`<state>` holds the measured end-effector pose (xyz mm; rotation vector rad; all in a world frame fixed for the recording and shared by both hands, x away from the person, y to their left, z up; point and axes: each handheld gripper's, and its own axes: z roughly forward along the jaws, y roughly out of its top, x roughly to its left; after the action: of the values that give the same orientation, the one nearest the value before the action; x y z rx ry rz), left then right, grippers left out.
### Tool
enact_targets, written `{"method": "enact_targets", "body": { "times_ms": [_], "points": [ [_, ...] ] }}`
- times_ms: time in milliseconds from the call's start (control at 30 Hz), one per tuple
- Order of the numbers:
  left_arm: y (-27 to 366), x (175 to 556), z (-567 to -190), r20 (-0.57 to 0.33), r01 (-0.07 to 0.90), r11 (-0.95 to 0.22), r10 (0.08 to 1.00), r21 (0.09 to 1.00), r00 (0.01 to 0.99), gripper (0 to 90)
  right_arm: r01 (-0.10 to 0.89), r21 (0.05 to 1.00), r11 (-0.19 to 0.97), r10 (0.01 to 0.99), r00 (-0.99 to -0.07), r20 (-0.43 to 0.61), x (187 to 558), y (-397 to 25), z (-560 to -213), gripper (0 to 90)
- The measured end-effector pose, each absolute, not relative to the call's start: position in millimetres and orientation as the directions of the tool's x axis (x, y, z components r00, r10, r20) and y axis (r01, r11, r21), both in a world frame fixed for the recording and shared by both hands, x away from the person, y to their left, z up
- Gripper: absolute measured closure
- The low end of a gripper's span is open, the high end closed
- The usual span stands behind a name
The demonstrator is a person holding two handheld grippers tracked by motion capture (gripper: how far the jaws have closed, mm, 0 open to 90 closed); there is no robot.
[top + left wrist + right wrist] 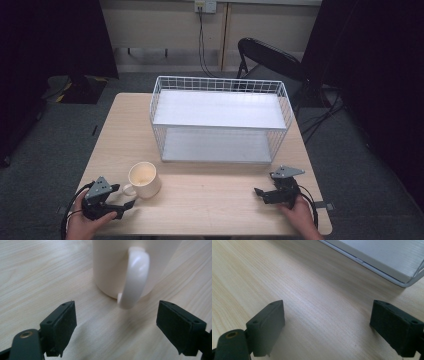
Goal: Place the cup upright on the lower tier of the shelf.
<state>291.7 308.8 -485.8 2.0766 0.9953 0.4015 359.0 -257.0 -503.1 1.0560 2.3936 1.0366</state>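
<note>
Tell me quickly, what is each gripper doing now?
Left gripper: open, empty, facing the mug handle.
Right gripper: open, empty, over the table.

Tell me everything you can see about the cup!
The cup is a cream mug, glossy like ceramic, standing upright on the wooden table in front of the white wire rack. It looks empty inside. Its curved handle points toward the open left gripper, which is close but not touching it.
</note>
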Motion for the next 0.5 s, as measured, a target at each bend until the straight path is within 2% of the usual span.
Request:
{"method": "enact_targets", "body": {
  "times_ms": [500],
  "points": [
    [300.8, 290.8, -471.4, -0.076, 0.515, -0.350, 0.767, 0.782, 0.637, 16.1, 0.503, 0.731, 0.462, 0.740, -0.673, -0.005, 359.0, -257.0, -503.1, 11.8]
  ]
}}
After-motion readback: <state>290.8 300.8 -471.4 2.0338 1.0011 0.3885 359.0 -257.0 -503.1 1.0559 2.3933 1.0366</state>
